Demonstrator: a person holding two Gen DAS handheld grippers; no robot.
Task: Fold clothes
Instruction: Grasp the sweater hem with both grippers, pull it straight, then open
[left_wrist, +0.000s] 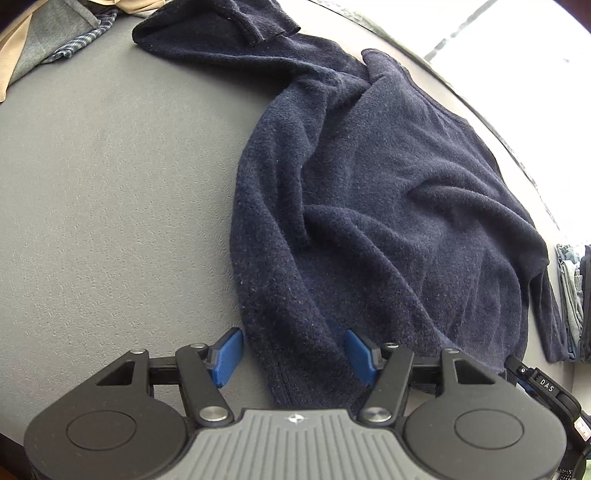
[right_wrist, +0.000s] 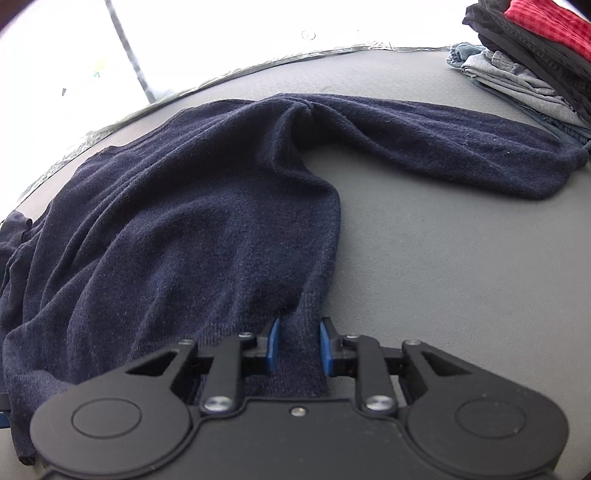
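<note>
Two grippers: both are seen at the near hem of a navy sweater (left_wrist: 369, 192) spread, rumpled, on a grey table (left_wrist: 110, 184).
Left gripper (left_wrist: 293, 356): its blue pads (left_wrist: 227, 356) are set apart at either side of a bunched hem corner; the cloth is between them, but whether it is pressed cannot be told.
Right gripper (right_wrist: 297, 345): it is clenched on a narrow fold of the hem, which is pinched between both blue pads (right_wrist: 273, 343).
Sweater sleeves: one is stretched towards a folded stack of clothes (right_wrist: 535, 66) at the table's far right; the other is seen lying towards a loose pile of garments (left_wrist: 55, 40) at the far left.
Sweater body: it is creased, with ridges running from the hem towards the collar.
</note>
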